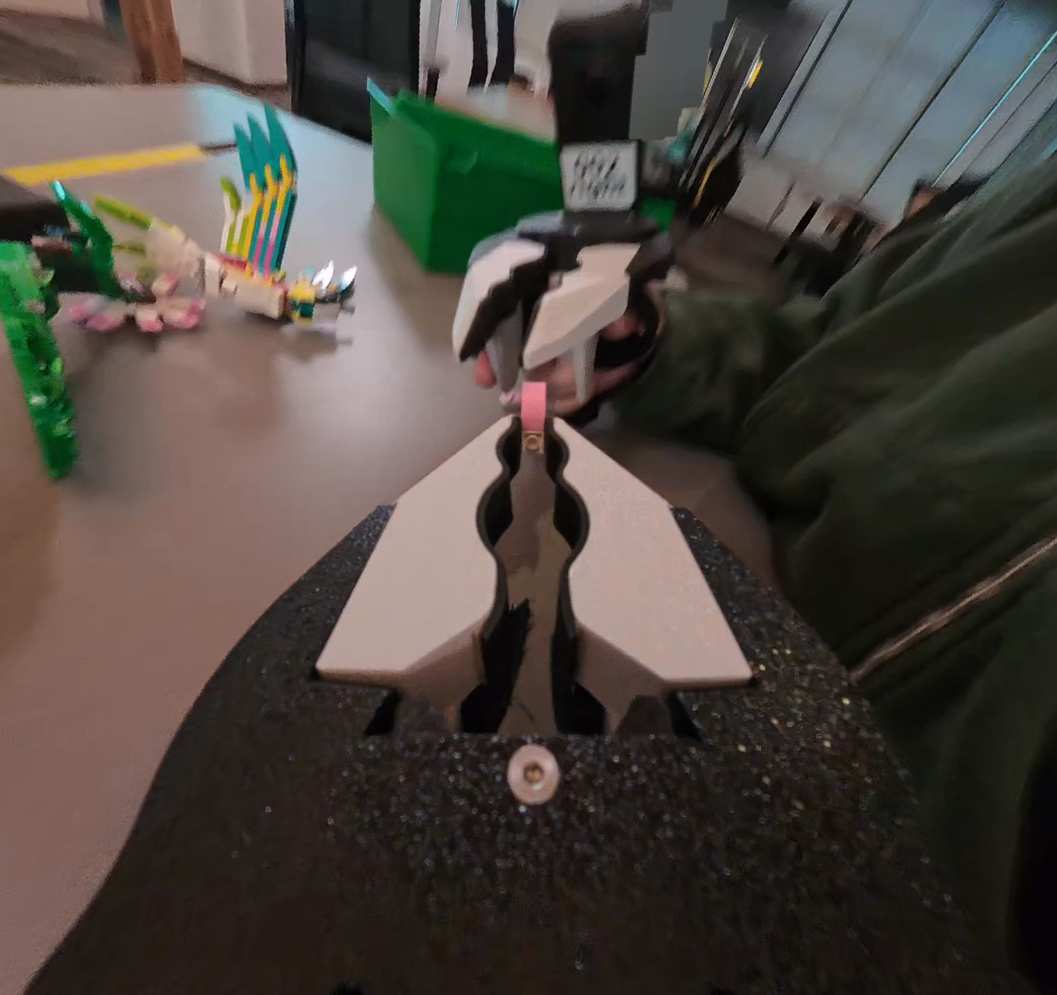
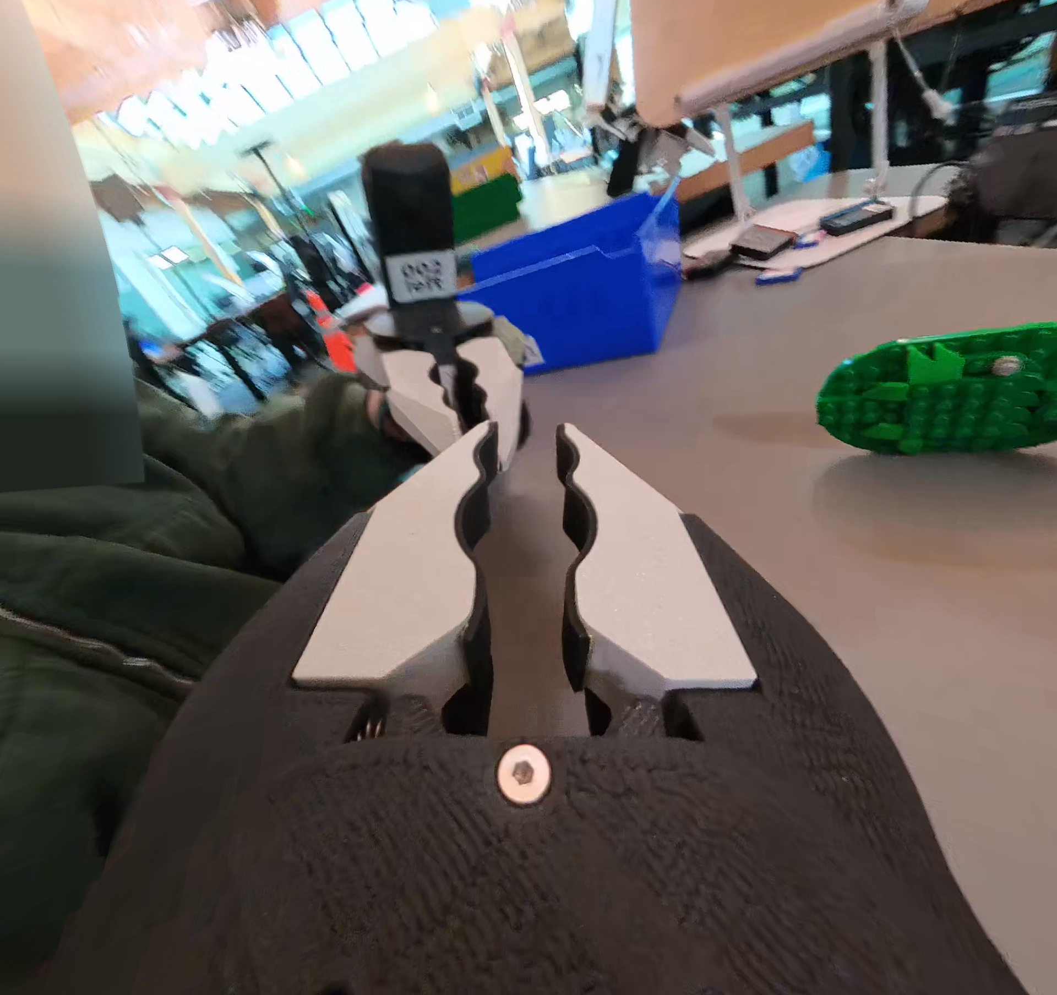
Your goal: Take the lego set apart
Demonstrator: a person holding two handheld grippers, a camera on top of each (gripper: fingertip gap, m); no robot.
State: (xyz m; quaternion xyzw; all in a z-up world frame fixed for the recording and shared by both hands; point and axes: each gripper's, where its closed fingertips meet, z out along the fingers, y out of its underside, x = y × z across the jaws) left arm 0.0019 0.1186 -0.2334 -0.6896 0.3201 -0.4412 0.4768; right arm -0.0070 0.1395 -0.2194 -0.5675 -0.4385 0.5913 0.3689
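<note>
Spreading wide under everything, the smooth grey table (image 1: 240,453) carries the colourful winged lego model (image 1: 251,258) far left, well apart from both grippers. Nearer, the left gripper (image 1: 532,430) pinches a small upright pink lego piece (image 1: 533,406) at its tips, while the right gripper (image 2: 525,430), jaws narrowly parted and empty, hovers just beside it.

On the table (image 1: 229,453), the lego model (image 1: 240,275) stands far left, with a studded baseplate (image 1: 34,361) on edge at the left margin. A bin (image 1: 457,195) sits behind, farther right. Near the middle, the left gripper (image 1: 532,430) pinches a small brick (image 1: 533,404); the right gripper (image 1: 537,373) faces it just beyond. In the right wrist view another bin (image 2: 572,293) stands far behind the left gripper.
</note>
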